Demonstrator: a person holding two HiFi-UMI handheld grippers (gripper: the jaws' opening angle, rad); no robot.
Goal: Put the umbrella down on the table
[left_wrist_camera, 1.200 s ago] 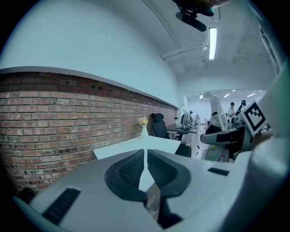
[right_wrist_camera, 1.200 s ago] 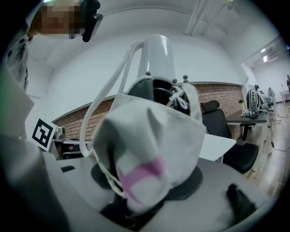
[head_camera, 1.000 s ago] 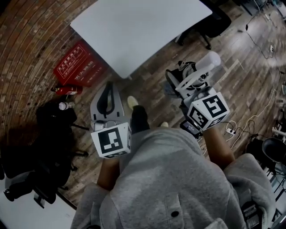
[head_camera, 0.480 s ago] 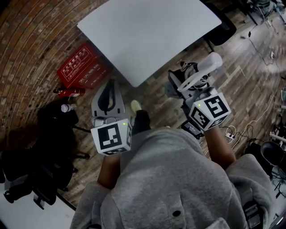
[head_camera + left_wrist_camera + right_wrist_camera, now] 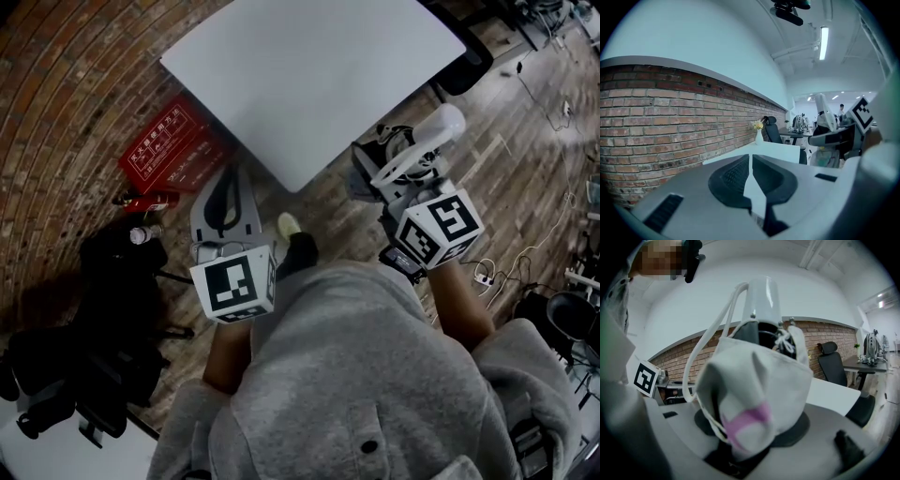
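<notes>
The folded umbrella (image 5: 759,380) is grasped in the right tongs (image 5: 386,178), with its white handle (image 5: 761,294) at the far end. It is held over the wooden floor (image 5: 506,159) just off the near corner of the white table (image 5: 309,66), clear of the tabletop. The left tongs (image 5: 751,176) are clenched on nothing, at the other side of that corner.

The right gripper (image 5: 750,439) is clamped on a folded white umbrella (image 5: 759,380), its handle (image 5: 764,298) pointing up and a white strap (image 5: 705,357) looping at the left. A pink band crosses its near end. Beyond lie a white desk (image 5: 829,390), a black chair (image 5: 832,359) and a brick wall (image 5: 820,336).
</notes>
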